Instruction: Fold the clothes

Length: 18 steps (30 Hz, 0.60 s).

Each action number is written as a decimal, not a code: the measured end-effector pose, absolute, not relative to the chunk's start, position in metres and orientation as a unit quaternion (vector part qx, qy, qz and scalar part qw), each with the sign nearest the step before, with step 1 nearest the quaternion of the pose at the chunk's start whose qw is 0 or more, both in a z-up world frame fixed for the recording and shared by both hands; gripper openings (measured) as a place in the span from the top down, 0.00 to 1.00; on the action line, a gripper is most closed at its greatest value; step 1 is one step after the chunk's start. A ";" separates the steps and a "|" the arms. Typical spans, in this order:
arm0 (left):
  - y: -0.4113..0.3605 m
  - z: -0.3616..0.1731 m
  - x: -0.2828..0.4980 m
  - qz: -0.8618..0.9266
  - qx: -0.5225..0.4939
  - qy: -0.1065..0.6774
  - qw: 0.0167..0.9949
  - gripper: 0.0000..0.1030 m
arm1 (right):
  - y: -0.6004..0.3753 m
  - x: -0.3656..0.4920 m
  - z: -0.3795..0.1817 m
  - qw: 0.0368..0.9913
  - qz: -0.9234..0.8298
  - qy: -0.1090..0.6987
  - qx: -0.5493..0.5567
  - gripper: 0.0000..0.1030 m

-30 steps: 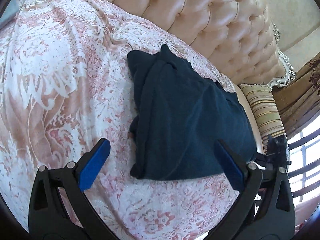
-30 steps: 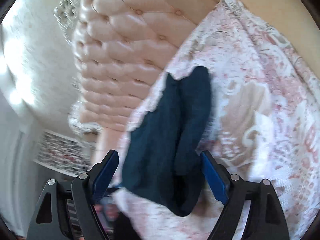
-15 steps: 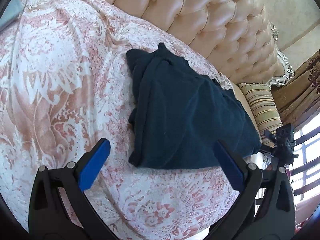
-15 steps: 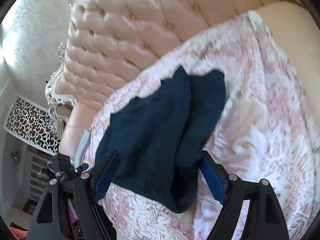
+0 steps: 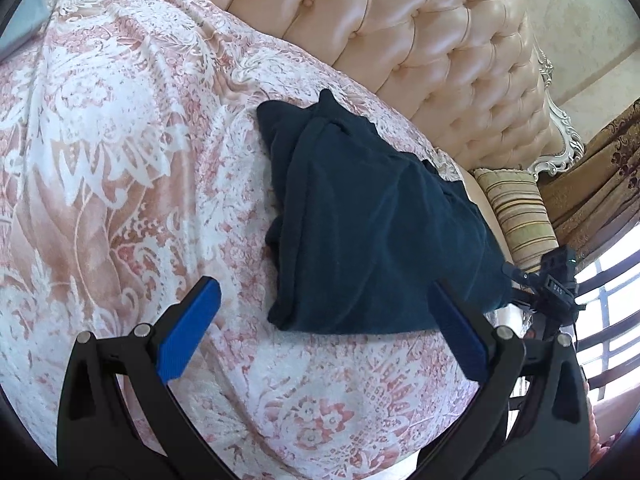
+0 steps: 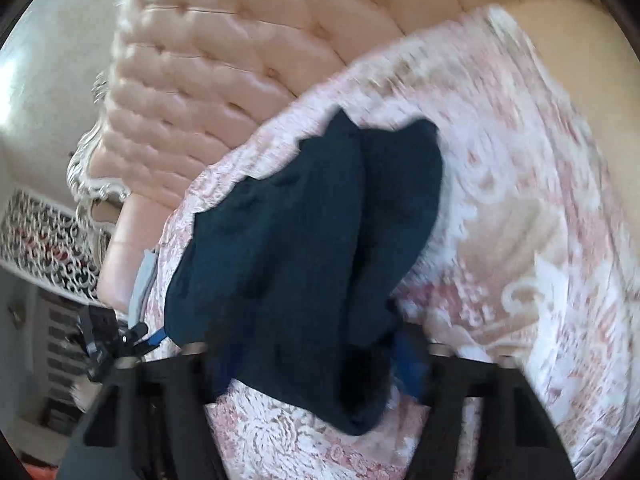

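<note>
My left gripper (image 5: 320, 334) has 2 black triangular-framed arms with silver screws and ribbed blue pads (image 5: 188, 330), while my right gripper (image 6: 316, 364) shows the same black frame, blue pads blurred.

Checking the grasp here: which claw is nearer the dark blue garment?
Right. The right claw has just been closing with the dark blue garment bunched between its blue pads; whether they grip is blurred. The left claw hangs open just short of its near edge.

Both wrist cameras look steeply down at the bed from opposite sides, sharing the dark garment (image 5: 372, 232) (image 6: 304, 264); the right one sits closer.
</note>
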<state>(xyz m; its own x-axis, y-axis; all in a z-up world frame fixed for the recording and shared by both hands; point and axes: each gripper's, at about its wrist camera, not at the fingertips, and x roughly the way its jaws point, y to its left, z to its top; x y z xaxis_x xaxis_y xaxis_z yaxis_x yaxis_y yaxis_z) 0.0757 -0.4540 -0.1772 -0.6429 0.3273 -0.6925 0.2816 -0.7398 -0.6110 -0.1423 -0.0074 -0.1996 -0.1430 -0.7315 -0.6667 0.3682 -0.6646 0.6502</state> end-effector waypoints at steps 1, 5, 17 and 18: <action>-0.455 -0.177 0.074 0.831 -0.422 -0.362 0.014 0.00 | -0.007 -0.141 -0.197 0.378 -0.744 -0.165 0.526 0.64; -0.460 -0.178 0.068 0.827 -0.423 -0.370 0.030 0.00 | -0.012 -0.139 -0.205 0.348 -0.757 -0.117 0.541 0.71; -0.500 -0.195 0.016 0.754 -0.419 -0.492 0.113 0.00 | -0.017 -0.132 -0.199 0.322 -0.777 -0.082 0.534 0.72; -0.500 -0.199 0.013 0.749 -0.426 -0.494 0.117 0.00 | -0.017 -0.132 -0.199 0.322 -0.778 -0.082 0.534 0.72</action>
